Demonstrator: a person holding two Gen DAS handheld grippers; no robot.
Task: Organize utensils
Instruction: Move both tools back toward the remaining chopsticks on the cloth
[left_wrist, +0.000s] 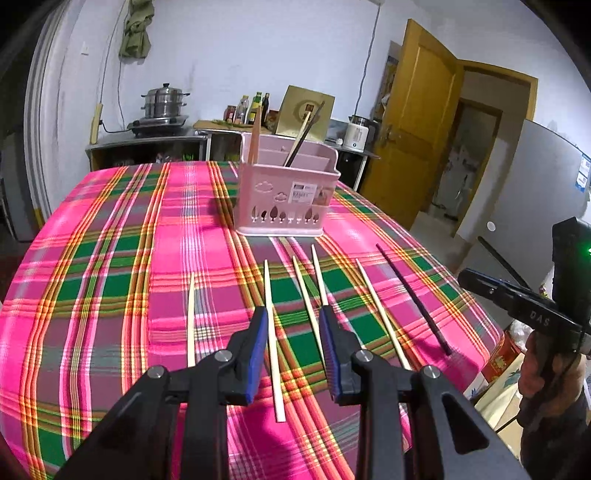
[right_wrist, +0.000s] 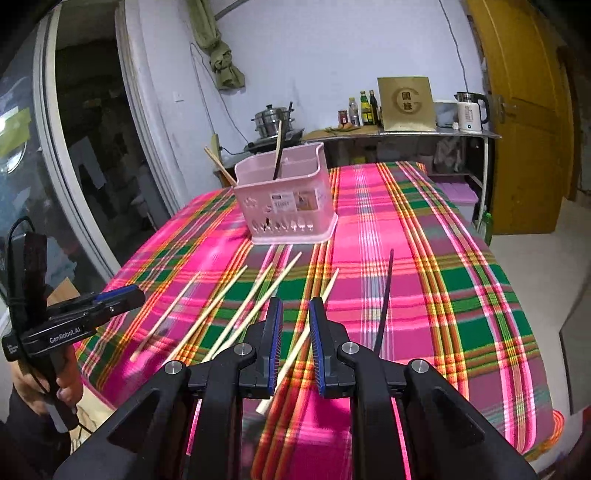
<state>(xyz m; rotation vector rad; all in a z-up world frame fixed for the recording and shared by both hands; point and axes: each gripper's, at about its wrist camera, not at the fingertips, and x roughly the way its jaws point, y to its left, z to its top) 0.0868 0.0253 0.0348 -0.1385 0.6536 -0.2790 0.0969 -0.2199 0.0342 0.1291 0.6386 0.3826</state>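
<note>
A pink utensil holder stands on the plaid tablecloth. A brown chopstick and a dark-and-pale pair stand in it. Several pale chopsticks and one dark chopstick lie loose in front of the holder. My left gripper hovers low over the cloth, open, with a pale chopstick lying between its fingers, untouched. My right gripper is open by a narrower gap and straddles another pale chopstick that its pads do not press.
The table's right edge drops off beside the dark chopstick. Behind the table is a counter with a steamer pot, bottles and a kettle. A yellow door stands open at the right.
</note>
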